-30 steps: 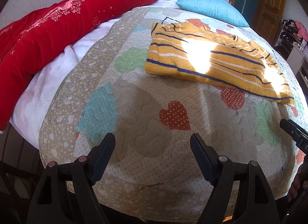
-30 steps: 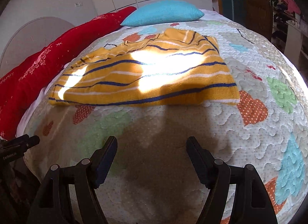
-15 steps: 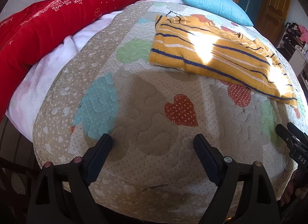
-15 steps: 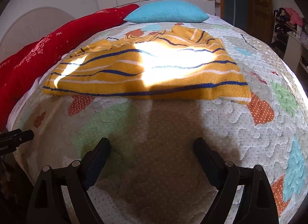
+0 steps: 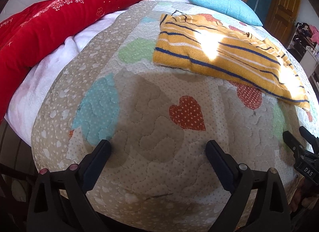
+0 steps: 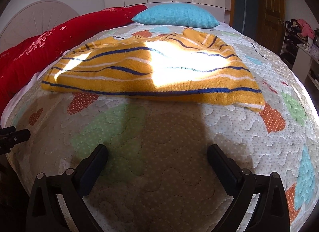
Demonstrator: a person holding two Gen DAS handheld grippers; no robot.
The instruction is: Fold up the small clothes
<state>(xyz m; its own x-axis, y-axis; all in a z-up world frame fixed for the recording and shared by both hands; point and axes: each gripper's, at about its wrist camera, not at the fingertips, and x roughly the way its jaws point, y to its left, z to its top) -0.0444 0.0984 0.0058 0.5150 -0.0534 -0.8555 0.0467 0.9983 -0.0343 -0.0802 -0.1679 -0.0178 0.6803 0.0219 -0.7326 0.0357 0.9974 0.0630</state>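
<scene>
A yellow knitted sweater [image 5: 223, 52] [image 6: 151, 72] with blue and white stripes lies flat on the quilted bedspread [image 5: 159, 116] [image 6: 159, 152], a patch of sunlight across it. My left gripper [image 5: 158, 148] hovers over the quilt's near part, well short of the sweater, its jaws opening with nothing between them. My right gripper [image 6: 157, 152] hangs over the quilt in front of the sweater's near hem, jaws also opening and empty. The right gripper's tip [image 5: 299, 148] shows at the right edge of the left wrist view, and the left gripper's tip [image 6: 14, 136] at the left edge of the right wrist view.
A red blanket [image 5: 59, 22] [image 6: 39, 52] runs along the bed's left side over white bedding [image 5: 49, 68]. A blue pillow [image 5: 223, 4] [image 6: 175, 16] lies beyond the sweater. A wooden door [image 6: 271, 12] and cluttered shelves [image 6: 299, 38] stand at the right.
Both grippers' jaws have spread wider. The right gripper has drawn a little closer to the sweater's near hem, and the sweater has not moved.
</scene>
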